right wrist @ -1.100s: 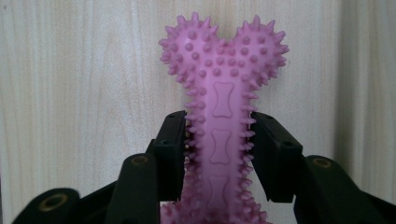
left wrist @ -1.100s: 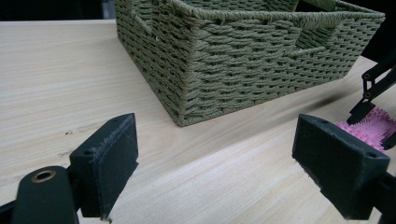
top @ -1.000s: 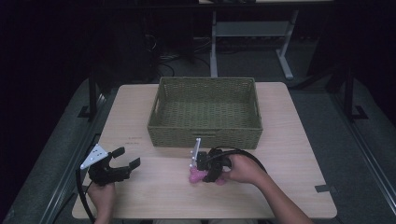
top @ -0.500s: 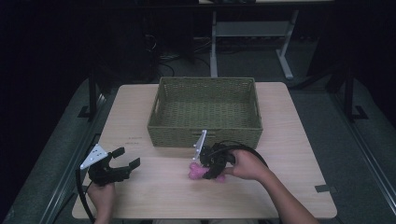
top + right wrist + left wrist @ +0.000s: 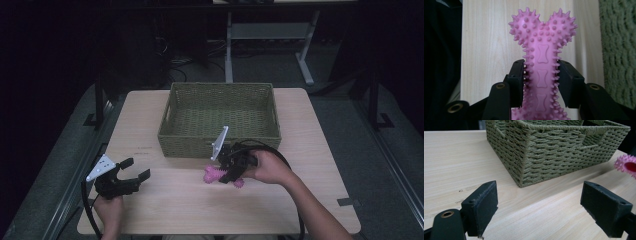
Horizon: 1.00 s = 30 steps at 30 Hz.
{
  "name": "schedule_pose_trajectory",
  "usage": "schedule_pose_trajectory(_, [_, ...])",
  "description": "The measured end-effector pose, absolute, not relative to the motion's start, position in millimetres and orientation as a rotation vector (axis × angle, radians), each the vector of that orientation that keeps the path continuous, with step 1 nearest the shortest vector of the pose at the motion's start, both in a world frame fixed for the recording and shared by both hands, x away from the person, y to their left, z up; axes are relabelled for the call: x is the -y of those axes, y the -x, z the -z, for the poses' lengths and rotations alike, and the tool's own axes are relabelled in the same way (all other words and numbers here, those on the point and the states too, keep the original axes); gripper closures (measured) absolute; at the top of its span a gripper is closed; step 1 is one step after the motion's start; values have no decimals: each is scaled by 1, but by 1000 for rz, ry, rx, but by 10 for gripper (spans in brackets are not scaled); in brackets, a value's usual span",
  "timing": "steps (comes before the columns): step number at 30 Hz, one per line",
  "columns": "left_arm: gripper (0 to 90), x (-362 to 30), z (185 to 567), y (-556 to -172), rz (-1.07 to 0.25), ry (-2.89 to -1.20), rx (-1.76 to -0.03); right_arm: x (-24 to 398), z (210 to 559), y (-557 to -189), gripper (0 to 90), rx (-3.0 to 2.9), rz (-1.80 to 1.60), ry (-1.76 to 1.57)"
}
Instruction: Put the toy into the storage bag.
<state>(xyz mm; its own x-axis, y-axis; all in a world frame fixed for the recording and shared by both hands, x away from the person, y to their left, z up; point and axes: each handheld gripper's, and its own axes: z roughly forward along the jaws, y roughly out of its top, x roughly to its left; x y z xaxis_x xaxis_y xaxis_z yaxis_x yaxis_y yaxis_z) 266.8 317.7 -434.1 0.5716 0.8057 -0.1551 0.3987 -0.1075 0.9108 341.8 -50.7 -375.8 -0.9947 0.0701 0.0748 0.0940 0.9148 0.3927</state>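
Pink spiked rubber bone toy point(image 5: 542, 65): clamped by right gripper point(image 5: 235, 169), just before green woven basket point(image 5: 220, 120);
Left gripper point(image 5: 127, 177): jaws wide, empty, well left of basket

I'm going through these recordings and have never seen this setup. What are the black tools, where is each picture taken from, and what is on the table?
No robot here: a person holds a hand-operated two-jaw claw in each hand. The high view looks down from above the person's side of the wooden table. The other two pictures come from cameras riding on each claw, looking along its black jaws.

On the table sits a green woven basket. In front of it, the right claw is closed on the shaft of a pink spiky bone-shaped toy, jaws pressing on either side. The left claw is near the table's front left corner, jaws wide apart and holding nothing. Its camera shows the basket's corner and one tip of the toy at the right edge.
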Motion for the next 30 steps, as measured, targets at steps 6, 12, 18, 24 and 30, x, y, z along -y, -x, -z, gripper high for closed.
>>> schedule_pose_trajectory(6, [139,-318,434,-267,-473,-1723,-1004,55,361,-348,580,3001,670,134])
schedule_pose_trajectory(12, [139,-318,434,-267,-474,-1723,-1005,60,350,-356,581,2982,692,146])
schedule_pose_trajectory(18, [139,-318,434,-267,-472,-1723,-1005,61,343,-361,580,2989,692,150])
schedule_pose_trajectory(24, [139,-319,434,-267,-475,-1723,-1006,61,337,-365,580,2990,706,145])
schedule_pose_trajectory(30, [139,-319,434,-267,-476,-1723,-1006,60,328,-370,580,2987,711,138])
